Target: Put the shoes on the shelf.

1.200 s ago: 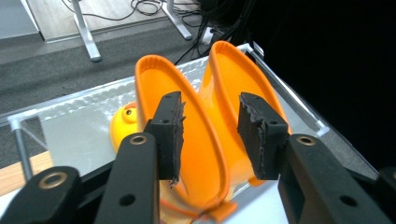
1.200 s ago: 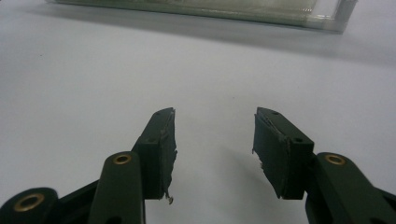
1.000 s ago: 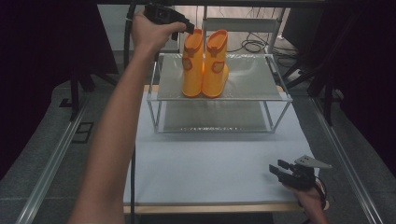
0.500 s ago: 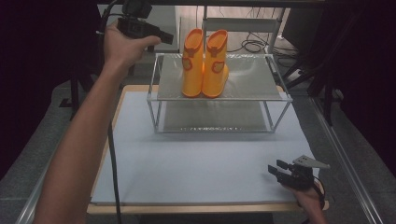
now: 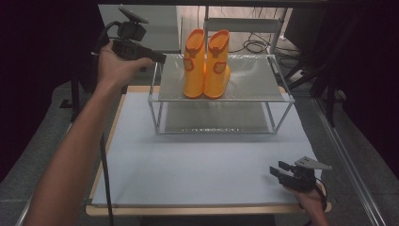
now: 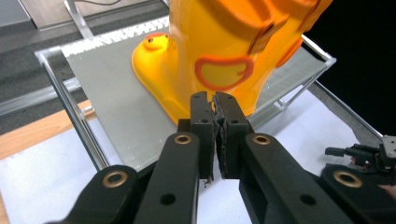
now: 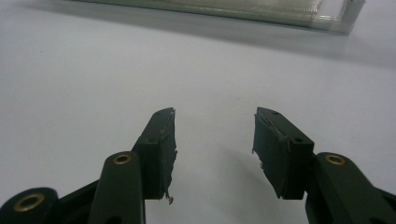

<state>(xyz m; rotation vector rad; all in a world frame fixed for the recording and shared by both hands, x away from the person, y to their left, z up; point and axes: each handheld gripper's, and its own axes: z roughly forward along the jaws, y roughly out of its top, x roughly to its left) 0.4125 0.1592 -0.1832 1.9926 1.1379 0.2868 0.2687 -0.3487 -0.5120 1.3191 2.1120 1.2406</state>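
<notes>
Boots (image 5: 207,63), a yellow-orange pair, stood upright side by side on the top shelf of a metal-framed rack (image 5: 254,87) at the far edge of the white-covered table (image 5: 197,165). The left gripper (image 6: 214,100) hung off the rack's left far corner, jaws clenched together on nothing, boots just beyond its tips. The right gripper (image 7: 214,135) rested near the table's right near corner, jaws released and spread over bare white surface.
</notes>
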